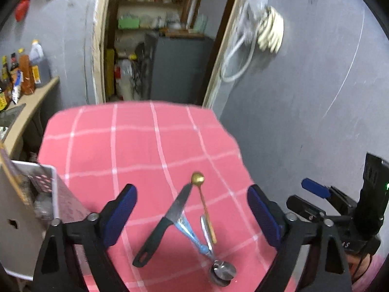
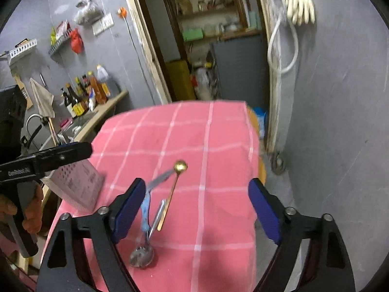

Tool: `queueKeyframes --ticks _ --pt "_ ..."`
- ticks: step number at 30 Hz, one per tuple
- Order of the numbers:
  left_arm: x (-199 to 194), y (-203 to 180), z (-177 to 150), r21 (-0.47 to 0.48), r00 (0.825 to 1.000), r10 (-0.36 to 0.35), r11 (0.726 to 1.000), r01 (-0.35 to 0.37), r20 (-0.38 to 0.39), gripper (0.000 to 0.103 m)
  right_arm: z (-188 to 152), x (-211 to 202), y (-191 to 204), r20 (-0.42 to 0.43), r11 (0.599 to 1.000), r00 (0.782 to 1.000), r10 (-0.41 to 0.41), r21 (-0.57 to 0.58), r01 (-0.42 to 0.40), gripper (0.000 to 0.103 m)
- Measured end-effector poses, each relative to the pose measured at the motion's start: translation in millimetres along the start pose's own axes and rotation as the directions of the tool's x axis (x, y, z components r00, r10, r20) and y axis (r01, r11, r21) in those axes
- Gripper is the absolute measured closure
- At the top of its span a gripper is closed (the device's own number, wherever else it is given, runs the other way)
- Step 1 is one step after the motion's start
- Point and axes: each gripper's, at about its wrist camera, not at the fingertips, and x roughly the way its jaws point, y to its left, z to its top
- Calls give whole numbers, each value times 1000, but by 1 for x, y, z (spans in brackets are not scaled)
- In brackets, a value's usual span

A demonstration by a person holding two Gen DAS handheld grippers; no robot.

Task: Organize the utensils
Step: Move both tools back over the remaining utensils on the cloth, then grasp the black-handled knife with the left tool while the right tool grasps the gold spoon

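The left hand-held gripper [image 1: 192,209] hangs over the worktop [image 1: 136,136] with its blue pads spread wide apart and nothing between them. The right hand-held gripper [image 2: 197,206] is likewise spread apart and holds nothing.

Taking the gold spoon [image 1: 205,206] as the landmark: it lies on the pink checked cloth of the worktop, bowl pointing to the far edge. A black knife [image 1: 167,221] lies just to its left, its tip touching the spoon's bowl, its handle angled away towards the near left. A blue-handled utensil [image 1: 192,234] crosses under the knife, just left of the spoon's handle. A steel spoon [image 1: 222,267] lies nearer than the gold one, its handle beside the gold handle. A white perforated basket [image 2: 77,185] stands well left of the gold spoon, at the worktop's left edge.
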Motion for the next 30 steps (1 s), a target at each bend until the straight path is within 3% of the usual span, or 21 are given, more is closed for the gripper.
queueKeyframes --ticks 5,10,14,18,30 --pt "36 1 -7 24 990 23 1000 -19 -138 36 -11 41 -8 -93 997 993 74 4 -74 51" --pt "65 7 -19 19 962 56 998 -53 -266 53 -17 77 -2 -176 991 976 128 -19 -133 69" --pt "83 9 -27 51 937 102 995 -90 -335 57 -17 99 7 -221 985 963 152 -43 -165 75" --pt "90 11 -30 62 922 113 993 -97 -370 62 -12 119 19 -260 981 951 169 -51 -188 78" --pt "102 25 -39 53 895 105 994 -91 -433 69 -6 157 47 -382 987 921 81 -98 -127 85"
